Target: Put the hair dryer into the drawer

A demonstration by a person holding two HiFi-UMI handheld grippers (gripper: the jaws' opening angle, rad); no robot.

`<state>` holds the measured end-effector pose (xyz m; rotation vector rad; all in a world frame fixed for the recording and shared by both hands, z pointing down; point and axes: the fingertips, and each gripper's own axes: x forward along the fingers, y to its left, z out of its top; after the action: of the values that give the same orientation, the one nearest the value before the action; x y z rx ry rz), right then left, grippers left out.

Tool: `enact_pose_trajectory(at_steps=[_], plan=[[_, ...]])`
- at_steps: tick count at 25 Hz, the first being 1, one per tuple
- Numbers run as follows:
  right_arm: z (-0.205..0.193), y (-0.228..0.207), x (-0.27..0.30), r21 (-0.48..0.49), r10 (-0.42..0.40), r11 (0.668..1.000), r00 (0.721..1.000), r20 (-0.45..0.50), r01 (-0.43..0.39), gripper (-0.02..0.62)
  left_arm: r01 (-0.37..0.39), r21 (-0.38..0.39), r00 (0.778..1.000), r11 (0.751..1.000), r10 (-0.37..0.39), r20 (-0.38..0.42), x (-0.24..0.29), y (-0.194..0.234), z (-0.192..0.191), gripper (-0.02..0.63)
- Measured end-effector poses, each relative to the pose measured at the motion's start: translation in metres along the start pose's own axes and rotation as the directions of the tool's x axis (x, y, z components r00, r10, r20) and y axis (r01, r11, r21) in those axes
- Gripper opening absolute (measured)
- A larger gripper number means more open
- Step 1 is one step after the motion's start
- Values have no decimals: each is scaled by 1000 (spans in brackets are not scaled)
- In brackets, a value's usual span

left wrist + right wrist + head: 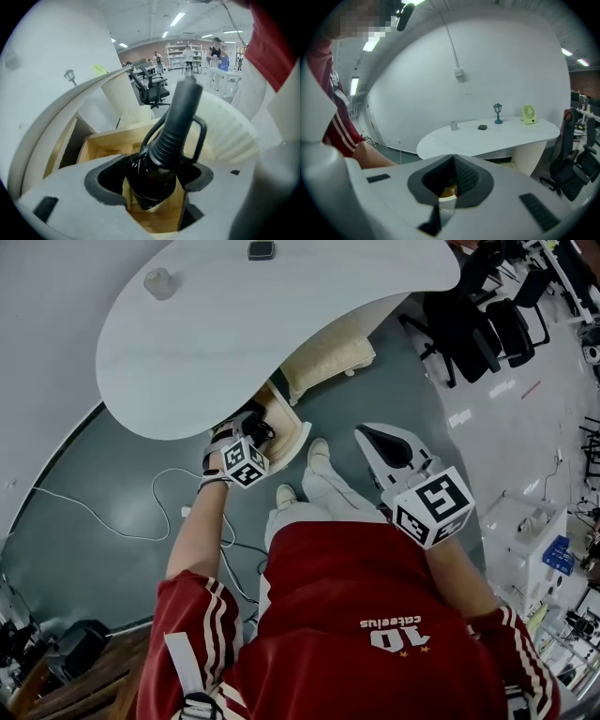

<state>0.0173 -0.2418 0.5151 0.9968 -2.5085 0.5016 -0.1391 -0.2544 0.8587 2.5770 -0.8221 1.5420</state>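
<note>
Wooden drawer [108,140] stands pulled out under the desk [281,315]. The black dryer [164,154] points nose-down into it, between the wide-spread jaws of the left gripper [154,176], whose pads show a gap and do not seem to clamp it. The right gripper [452,161] hangs closed and empty, well apart. The dryer's cord end [185,103] pokes above the rim, so I'd worry it tips out, or the cord snags a lifting jaw. The jaws hide its nose and the drawer floor, so I can't tell whether it rests there.
</note>
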Motion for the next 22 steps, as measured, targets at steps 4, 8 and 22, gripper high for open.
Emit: enact_pose_trajectory(at_steps=[4,8,22], plan=[[1,1,-4,12,-2,1000,1000,3,2,5,-27,48,999,998,25,27,-15,-7,15,213],[1,5,-4,18,5,1000,1000,3,-5,5,-32,80,999,996,31,20,-14,-12,14,201],[-8,-4,-9,27,-16,1000,1000,-15,17,5,-58,224,996,973,71,-49,28,2,11,236]])
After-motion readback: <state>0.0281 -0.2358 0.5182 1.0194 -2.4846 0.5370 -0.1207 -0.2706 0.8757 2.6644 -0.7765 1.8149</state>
